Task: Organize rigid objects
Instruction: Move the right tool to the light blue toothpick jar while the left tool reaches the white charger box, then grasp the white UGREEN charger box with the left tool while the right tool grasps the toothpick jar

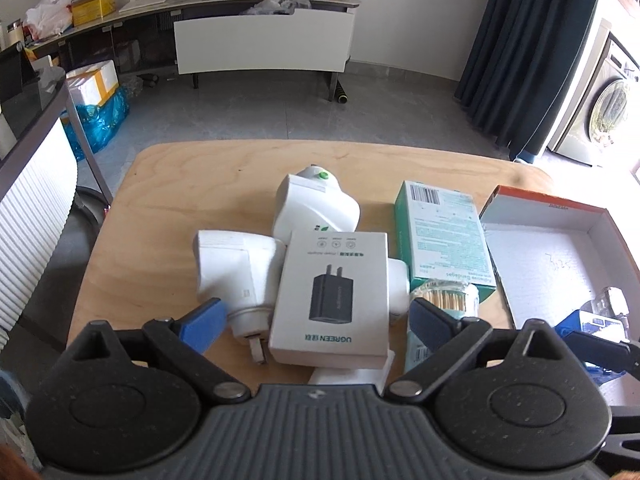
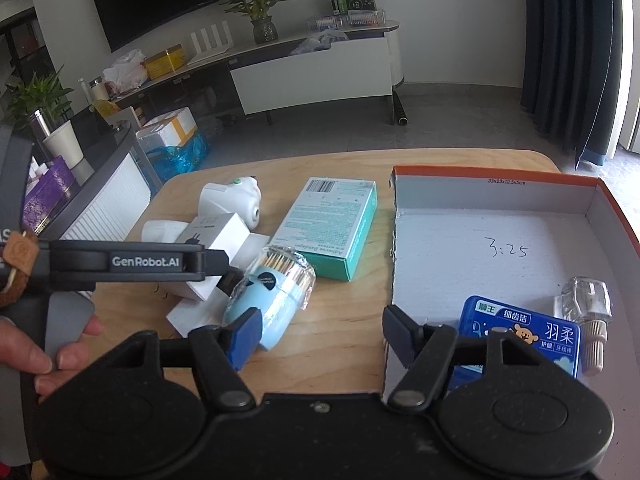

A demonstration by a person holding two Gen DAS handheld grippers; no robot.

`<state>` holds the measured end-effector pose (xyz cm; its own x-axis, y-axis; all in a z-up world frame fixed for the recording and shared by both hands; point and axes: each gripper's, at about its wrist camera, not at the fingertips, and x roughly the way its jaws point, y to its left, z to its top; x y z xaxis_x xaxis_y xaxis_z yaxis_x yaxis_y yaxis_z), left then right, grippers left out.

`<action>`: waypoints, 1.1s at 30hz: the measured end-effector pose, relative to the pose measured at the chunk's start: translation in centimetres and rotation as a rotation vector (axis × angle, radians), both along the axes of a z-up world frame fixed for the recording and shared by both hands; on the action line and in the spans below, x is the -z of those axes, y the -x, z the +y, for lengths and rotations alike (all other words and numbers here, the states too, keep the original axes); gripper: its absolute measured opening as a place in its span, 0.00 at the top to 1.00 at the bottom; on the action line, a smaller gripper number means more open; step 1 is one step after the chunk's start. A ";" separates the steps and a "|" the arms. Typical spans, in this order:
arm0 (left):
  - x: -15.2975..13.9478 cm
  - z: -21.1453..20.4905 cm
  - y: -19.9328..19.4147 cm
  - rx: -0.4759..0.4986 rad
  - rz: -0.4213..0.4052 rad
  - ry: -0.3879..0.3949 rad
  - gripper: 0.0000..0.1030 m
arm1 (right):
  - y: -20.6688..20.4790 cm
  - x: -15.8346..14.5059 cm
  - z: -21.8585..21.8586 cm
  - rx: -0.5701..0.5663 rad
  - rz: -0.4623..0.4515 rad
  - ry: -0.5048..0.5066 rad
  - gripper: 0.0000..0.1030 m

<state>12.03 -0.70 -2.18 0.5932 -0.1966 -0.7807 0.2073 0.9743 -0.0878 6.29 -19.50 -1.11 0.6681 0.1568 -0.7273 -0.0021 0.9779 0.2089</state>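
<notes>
My left gripper (image 1: 318, 318) is open and straddles a white charger box (image 1: 332, 292) lying on the wooden table (image 1: 160, 208); neither blue pad touches it. Two white plug adapters (image 1: 316, 204) (image 1: 236, 268) lie behind and left of that box. A toothpick jar (image 1: 448, 300) lies on its side by the right finger. My right gripper (image 2: 322, 336) is open over bare table, with nothing between its fingers. Its left finger is next to the toothpick jar (image 2: 272, 304). The charger box (image 2: 218, 232) shows behind the left gripper's black arm (image 2: 152, 262).
A green bandage box (image 2: 336, 228) lies flat mid-table. At the right stands an open orange-rimmed cardboard box (image 2: 492, 216) holding a blue floss tin (image 2: 524, 336) and a clear glass bottle (image 2: 588, 300). A person's hand (image 2: 40, 352) grips the left tool.
</notes>
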 end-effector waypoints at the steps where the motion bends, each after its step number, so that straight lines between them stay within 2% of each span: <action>1: 0.1 -0.1 -0.1 0.001 0.003 -0.004 0.02 | -0.1 0.1 -0.1 0.001 0.001 -0.003 0.22; 6: 0.3 -0.7 -0.4 0.003 -0.004 -0.040 0.05 | -0.2 0.4 -0.3 0.008 0.004 -0.013 0.22; 7: 0.3 -0.6 -0.5 -0.003 -0.003 -0.040 0.09 | -0.3 0.5 -0.2 0.009 0.005 -0.014 0.22; 8: 0.4 -0.6 -0.7 0.000 0.009 -0.024 0.19 | -0.3 0.5 -0.2 0.009 0.004 -0.016 0.22; 9: 0.6 -0.5 -0.8 -0.003 0.027 -0.014 0.21 | -0.3 0.5 -0.2 0.008 0.005 -0.017 0.22; 12: 0.6 -0.3 -0.2 0.011 0.010 -0.004 0.25 | -0.3 0.7 -0.2 0.005 0.009 -0.018 0.22; 13: 0.6 -0.2 0.1 0.019 0.005 -0.002 0.29 | -0.3 0.7 -0.1 0.004 0.010 -0.019 0.22; 14: 0.5 0.0 0.3 0.027 0.009 0.013 0.40 | -0.3 0.7 0.0 0.003 0.013 -0.021 0.22; 15: 0.5 0.2 0.5 0.031 0.013 0.026 0.42 | -0.4 0.8 0.1 0.001 0.015 -0.024 0.22; 21: 0.5 1.4 2.0 0.022 0.013 0.048 0.42 | -0.4 0.9 1.2 -0.022 0.018 -0.025 0.22; 33: 0.5 3.9 3.9 -0.017 -0.006 0.014 0.42 | -3.6 1.8 3.3 0.014 0.073 -0.065 0.22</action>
<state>8.16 3.25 -2.71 0.6016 -0.1973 -0.7741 0.1913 0.9764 -0.1002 9.90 -16.23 -2.89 0.6163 0.1960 -0.7627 0.0290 0.9622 0.2707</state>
